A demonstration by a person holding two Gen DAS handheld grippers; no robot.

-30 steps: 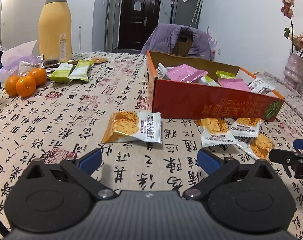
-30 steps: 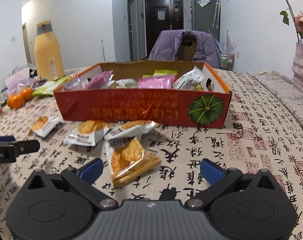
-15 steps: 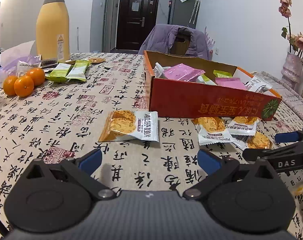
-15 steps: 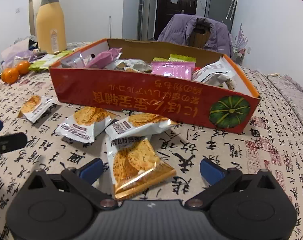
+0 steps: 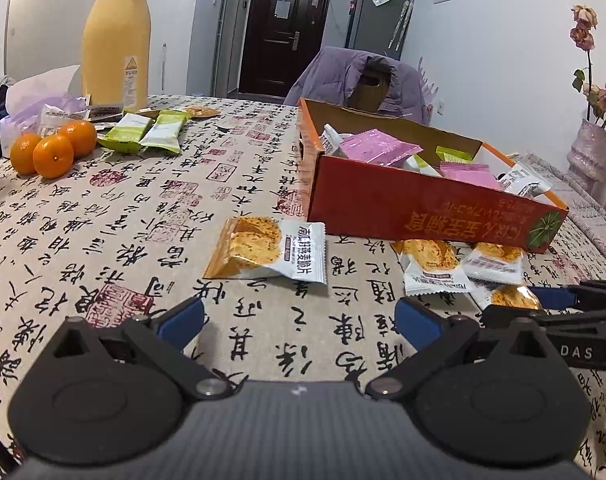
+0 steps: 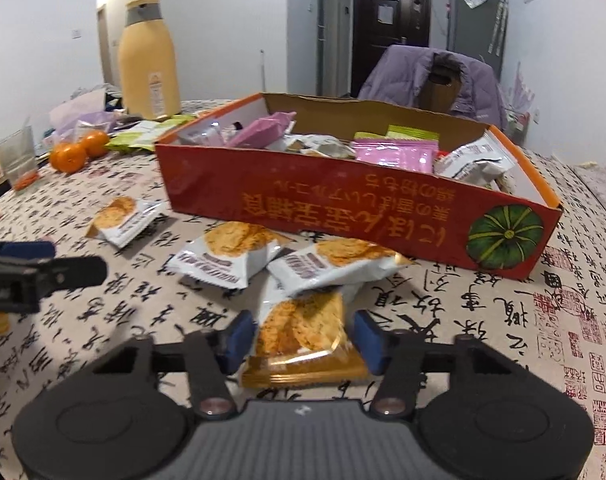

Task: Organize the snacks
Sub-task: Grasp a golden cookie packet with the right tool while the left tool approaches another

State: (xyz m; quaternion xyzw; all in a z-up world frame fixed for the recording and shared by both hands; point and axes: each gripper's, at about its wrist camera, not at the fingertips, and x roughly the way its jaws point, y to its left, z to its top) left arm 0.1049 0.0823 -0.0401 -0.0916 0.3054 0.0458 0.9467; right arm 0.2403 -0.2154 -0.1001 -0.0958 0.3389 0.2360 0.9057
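Note:
A red cardboard box (image 6: 343, 208) with several snack packs inside stands on the table; it also shows in the left wrist view (image 5: 423, 204). Cracker packets lie in front of it. My right gripper (image 6: 303, 338) has narrowed around one orange cracker packet (image 6: 303, 332), pads at its two sides; firm contact is unclear. Two more packets (image 6: 227, 256) (image 6: 335, 264) lie just beyond. My left gripper (image 5: 299, 320) is open and empty, just short of a lone cracker packet (image 5: 267, 248). The right gripper's fingers (image 5: 551, 298) show at the right of the left wrist view.
A tall yellow bottle (image 5: 117, 36) stands at the back left. Three oranges (image 5: 53, 148) and green snack packs (image 5: 147, 130) lie near it. A vase of flowers (image 5: 591, 152) stands at the far right. A chair with a purple jacket (image 5: 363, 80) is behind the table.
My right gripper has moved forward over the orange cracker packet and its fingers have closed in from wide open to the packet's sides. My left gripper stays open and has barely moved.

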